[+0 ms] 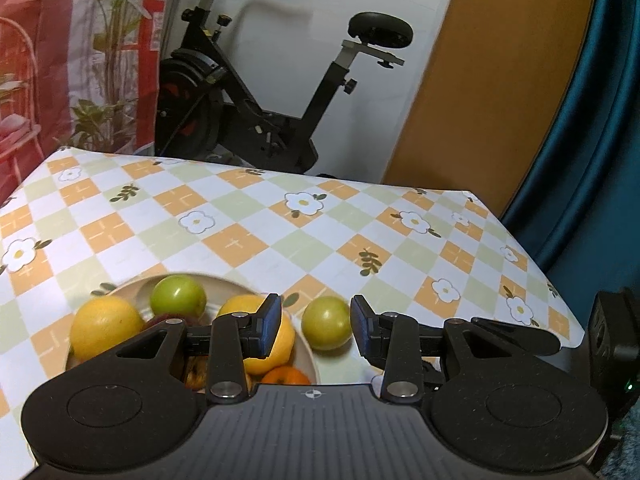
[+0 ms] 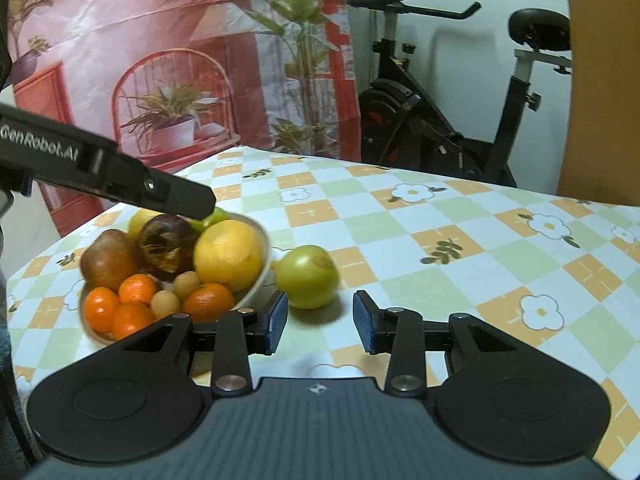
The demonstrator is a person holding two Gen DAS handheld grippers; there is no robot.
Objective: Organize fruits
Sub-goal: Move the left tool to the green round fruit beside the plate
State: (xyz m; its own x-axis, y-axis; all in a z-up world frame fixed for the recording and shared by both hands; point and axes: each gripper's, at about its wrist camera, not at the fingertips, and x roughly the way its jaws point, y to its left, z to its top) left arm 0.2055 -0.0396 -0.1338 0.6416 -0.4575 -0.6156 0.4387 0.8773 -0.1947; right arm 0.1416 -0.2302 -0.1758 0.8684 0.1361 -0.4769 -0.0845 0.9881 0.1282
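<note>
Green fruit (image 2: pixel 307 276): 1 on table | bowl (image 2: pixel 258 276): 4 oranges (image 2: pixel 137 289)

2 green apples (image 2: pixel 307 276), 4 oranges (image 2: pixel 137 289), 2 grapefruits (image 2: pixel 228 255), 1 bowl (image 2: pixel 262 236)

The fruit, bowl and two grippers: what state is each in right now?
Bowl: upright, heaped with fruit.
Green apple: loose on the tablecloth, beside the bowl.
Left gripper: open, holding nothing.
Right gripper: open, holding nothing.
</note>
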